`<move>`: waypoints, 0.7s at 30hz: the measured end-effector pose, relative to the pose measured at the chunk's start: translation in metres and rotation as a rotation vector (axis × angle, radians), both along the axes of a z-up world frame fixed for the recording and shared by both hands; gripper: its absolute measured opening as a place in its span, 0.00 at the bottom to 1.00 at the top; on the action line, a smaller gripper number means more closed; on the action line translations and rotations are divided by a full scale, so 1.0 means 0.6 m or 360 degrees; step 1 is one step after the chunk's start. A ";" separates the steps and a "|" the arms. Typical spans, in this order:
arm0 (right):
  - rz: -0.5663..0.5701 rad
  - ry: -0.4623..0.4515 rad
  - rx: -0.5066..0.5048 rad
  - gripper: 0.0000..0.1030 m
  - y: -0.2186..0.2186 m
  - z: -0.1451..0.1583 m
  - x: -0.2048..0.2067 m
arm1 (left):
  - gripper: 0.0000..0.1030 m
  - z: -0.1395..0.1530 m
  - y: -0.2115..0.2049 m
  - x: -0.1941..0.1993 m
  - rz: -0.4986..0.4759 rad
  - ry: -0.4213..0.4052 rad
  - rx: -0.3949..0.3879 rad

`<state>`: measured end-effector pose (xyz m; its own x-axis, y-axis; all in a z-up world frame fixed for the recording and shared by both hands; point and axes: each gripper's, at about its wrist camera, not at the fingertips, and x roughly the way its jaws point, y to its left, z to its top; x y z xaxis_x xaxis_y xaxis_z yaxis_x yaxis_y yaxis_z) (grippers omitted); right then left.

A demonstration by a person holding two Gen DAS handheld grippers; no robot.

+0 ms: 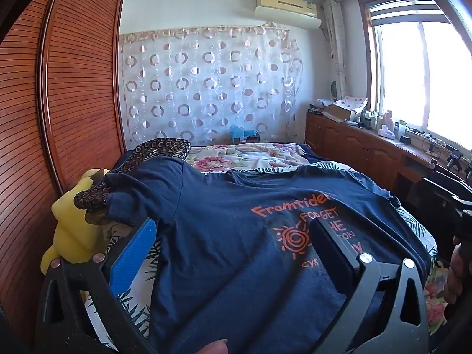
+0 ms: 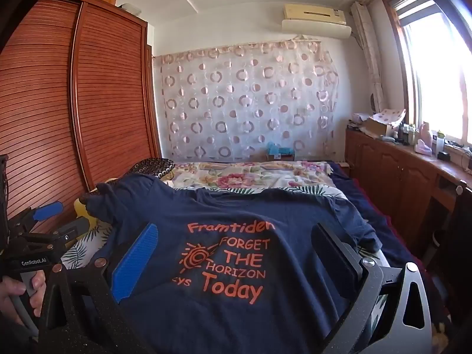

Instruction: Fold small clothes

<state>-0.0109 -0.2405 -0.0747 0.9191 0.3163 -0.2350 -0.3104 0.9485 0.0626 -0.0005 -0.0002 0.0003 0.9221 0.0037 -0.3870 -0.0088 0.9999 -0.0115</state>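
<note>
Navy T-shirt (image 2: 236, 236) filled the near foreground in both wrist views, spread print-side up on the bed (image 1: 244, 155), orange "Framtiden / FORGET THE HORIZON / Today" lettering fully readable. No fold line visible anywhere on it, so folding looked not yet started; shirt was only laid out.

Left to right:
- Far left: louvred wooden wardrobe (image 1: 79, 82). Yellow plush toy (image 1: 67, 227) at the bed's left edge, with a dark ring-patterned cloth (image 1: 159, 149) draped beside it.
- Shirt's left sleeve (image 1: 129, 200) was bunched up against that toy and cloth, not flat.
- Left gripper (image 1: 233, 236) hovered over the shirt's left half, jaws spread wide, blue pad out past the hem edge over the bedsheet, nothing between them.
- Right gripper (image 2: 236, 244) sat over the chest print, jaws equally wide apart, empty. Whether either fingertip touched the fabric: can't tell.
- Right sleeve (image 2: 362, 230) lay rumpled near the bed's right edge.
- Beyond it: low wooden cabinet (image 2: 392, 174) with clutter under the window (image 2: 436, 79).

Judgement: essentially zero percent done. Still to do: flatten both sleeves, fold them in, fold the body, tidy. Left sleeve probably needs freeing from the toy first, else it drags.
</note>
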 end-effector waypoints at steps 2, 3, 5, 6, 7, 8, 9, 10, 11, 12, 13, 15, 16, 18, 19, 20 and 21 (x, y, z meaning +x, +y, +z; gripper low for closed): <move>0.0001 0.0013 -0.0006 1.00 0.000 0.000 0.000 | 1.00 0.000 0.000 0.003 0.0004 0.0049 0.0012; -0.0001 0.0011 -0.0005 1.00 0.000 0.001 0.000 | 1.00 0.001 0.000 0.004 0.0000 0.0046 0.0010; 0.0001 0.0010 -0.0004 1.00 0.000 0.000 0.000 | 1.00 0.002 -0.001 0.003 0.0011 0.0034 0.0018; 0.0003 0.0010 -0.0004 1.00 0.000 0.000 0.000 | 1.00 0.001 0.000 0.002 0.0013 0.0031 0.0017; 0.0004 0.0010 -0.0004 1.00 0.001 -0.001 0.001 | 1.00 0.002 0.001 0.003 0.0014 0.0027 0.0016; 0.0003 0.0010 -0.0006 1.00 0.002 -0.002 0.002 | 1.00 0.002 0.001 0.004 0.0014 0.0026 0.0016; 0.0004 0.0008 -0.0003 1.00 0.001 -0.002 0.002 | 1.00 0.004 0.002 0.002 0.0012 0.0018 0.0012; 0.0009 0.0007 -0.0002 1.00 0.001 -0.002 0.002 | 1.00 0.009 -0.001 -0.002 0.0009 0.0014 0.0013; 0.0008 0.0009 -0.0002 1.00 0.000 -0.003 0.003 | 1.00 0.010 -0.001 -0.004 0.0009 0.0014 0.0013; 0.0012 0.0010 -0.0001 1.00 0.000 -0.004 0.004 | 1.00 0.010 -0.001 -0.005 0.0009 0.0008 0.0012; 0.0011 0.0010 0.0000 1.00 -0.002 -0.002 0.000 | 1.00 0.010 -0.002 -0.005 0.0010 0.0006 0.0013; 0.0013 0.0009 0.0001 1.00 -0.003 -0.003 0.004 | 1.00 0.017 -0.004 -0.006 0.0010 0.0002 0.0016; 0.0015 0.0008 0.0001 1.00 -0.002 -0.004 0.006 | 1.00 0.018 -0.003 -0.007 0.0008 -0.0002 0.0014; 0.0009 0.0001 0.0001 1.00 -0.001 0.001 -0.002 | 1.00 0.023 -0.005 -0.011 0.0007 -0.0011 0.0014; 0.0010 -0.0001 -0.0001 1.00 0.000 0.000 0.000 | 1.00 0.024 -0.008 -0.012 0.0008 -0.0015 0.0019; 0.0009 -0.0002 -0.0001 1.00 0.000 0.000 0.000 | 1.00 0.026 -0.009 -0.013 0.0008 -0.0015 0.0020; 0.0009 -0.0002 -0.0001 1.00 0.000 0.000 0.000 | 1.00 0.024 -0.008 -0.013 0.0010 -0.0017 0.0019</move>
